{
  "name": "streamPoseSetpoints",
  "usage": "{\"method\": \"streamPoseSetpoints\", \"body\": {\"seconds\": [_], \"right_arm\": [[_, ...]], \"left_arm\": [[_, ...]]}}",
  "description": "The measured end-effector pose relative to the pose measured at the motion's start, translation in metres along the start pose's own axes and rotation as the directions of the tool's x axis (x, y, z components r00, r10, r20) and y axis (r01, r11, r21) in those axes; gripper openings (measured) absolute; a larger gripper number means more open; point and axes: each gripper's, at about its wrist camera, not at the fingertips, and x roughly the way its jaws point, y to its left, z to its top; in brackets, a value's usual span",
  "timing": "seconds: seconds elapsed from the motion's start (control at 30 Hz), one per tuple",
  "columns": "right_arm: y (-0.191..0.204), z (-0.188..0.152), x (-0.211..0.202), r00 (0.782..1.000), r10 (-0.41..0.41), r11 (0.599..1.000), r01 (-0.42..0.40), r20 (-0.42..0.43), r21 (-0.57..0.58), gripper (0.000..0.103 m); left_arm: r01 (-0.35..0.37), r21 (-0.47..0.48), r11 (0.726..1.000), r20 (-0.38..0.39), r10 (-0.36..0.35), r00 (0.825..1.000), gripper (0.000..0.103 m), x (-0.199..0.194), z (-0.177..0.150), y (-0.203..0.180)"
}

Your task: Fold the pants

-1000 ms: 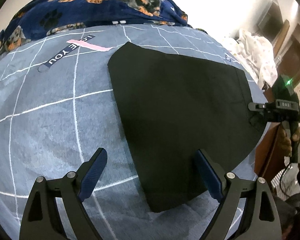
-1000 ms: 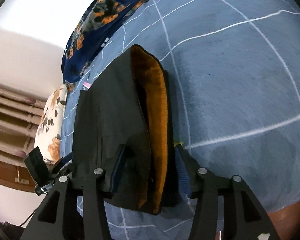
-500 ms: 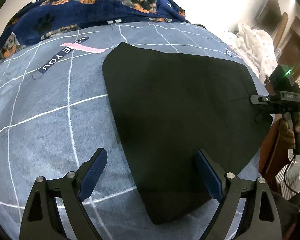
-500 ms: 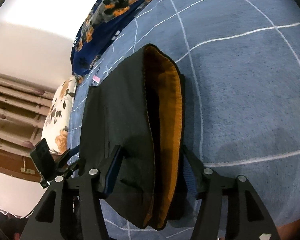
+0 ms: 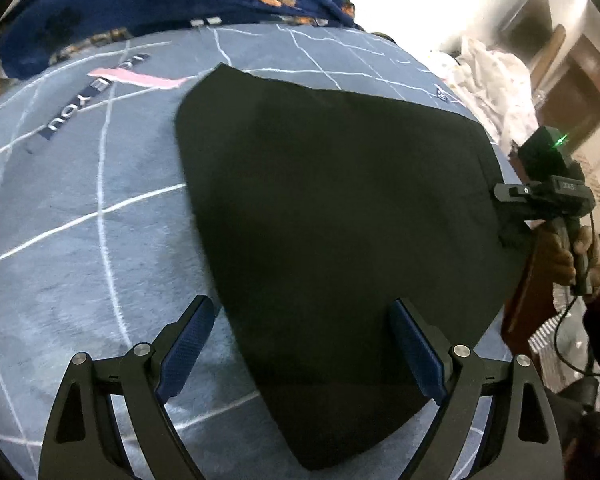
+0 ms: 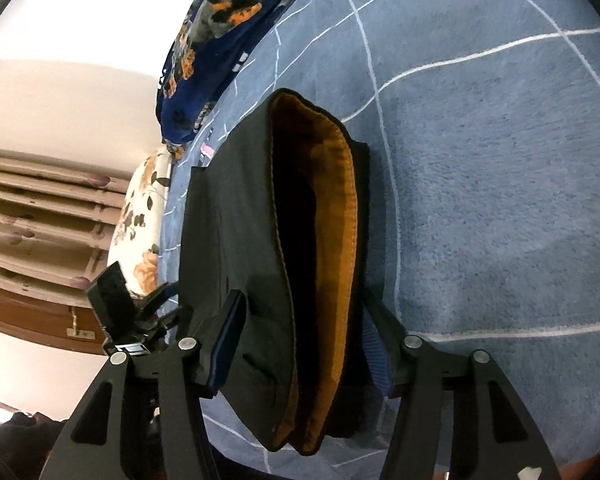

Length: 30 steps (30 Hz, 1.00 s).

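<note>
Black pants (image 5: pixel 340 220) lie folded flat on a blue-grey blanket (image 5: pixel 80 240) with white grid lines. In the right wrist view the pants (image 6: pixel 236 216) show an orange lining (image 6: pixel 336 240) at the open waistband. My left gripper (image 5: pixel 300 340) is open above the near end of the pants, its jaws wide apart and empty. My right gripper (image 6: pixel 300 344) is open, with its fingers (image 6: pixel 226 344) on either side of the waistband end. The right gripper also shows in the left wrist view (image 5: pixel 548 196) at the pants' far right edge.
A dark blue blanket with dog print (image 5: pixel 160 0) is bunched at the far side of the bed. A floral pillow (image 6: pixel 144 216) lies by the wooden headboard (image 6: pixel 28 304). White bedding (image 5: pixel 496 80) is piled at the right beyond the bed edge.
My left gripper has moved slightly forward over the pants. My right gripper has moved further along the waistband, and its jaws have spread wider around it.
</note>
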Motion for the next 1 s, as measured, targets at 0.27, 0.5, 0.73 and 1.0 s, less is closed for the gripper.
{"method": "streamPoseSetpoints", "body": {"seconds": [0.27,0.5,0.73,1.0], "right_arm": [[0.001,0.000,0.010,0.998,0.069,0.998,-0.069,0.006,-0.003,0.047],[-0.007,0.002,0.007,0.998,0.063,0.998,-0.063,-0.023,-0.004,0.038],[0.000,-0.006,0.007,0.999,0.027,0.999,-0.026,0.026,-0.045,0.028],[0.011,-0.013,0.000,0.992,0.077,0.997,-0.080,0.103,0.023,0.022]], "left_arm": [[0.169,0.088,0.982,-0.049,-0.165,0.985,0.089,0.010,0.018,-0.010],[0.300,0.051,0.953,-0.113,-0.293,0.949,0.089,0.012,0.034,0.011],[0.271,0.028,0.962,-0.050,-0.269,0.962,0.039,0.019,0.045,0.010],[0.236,-0.084,0.968,0.044,-0.233,0.972,0.023,0.013,0.039,0.013]]}}
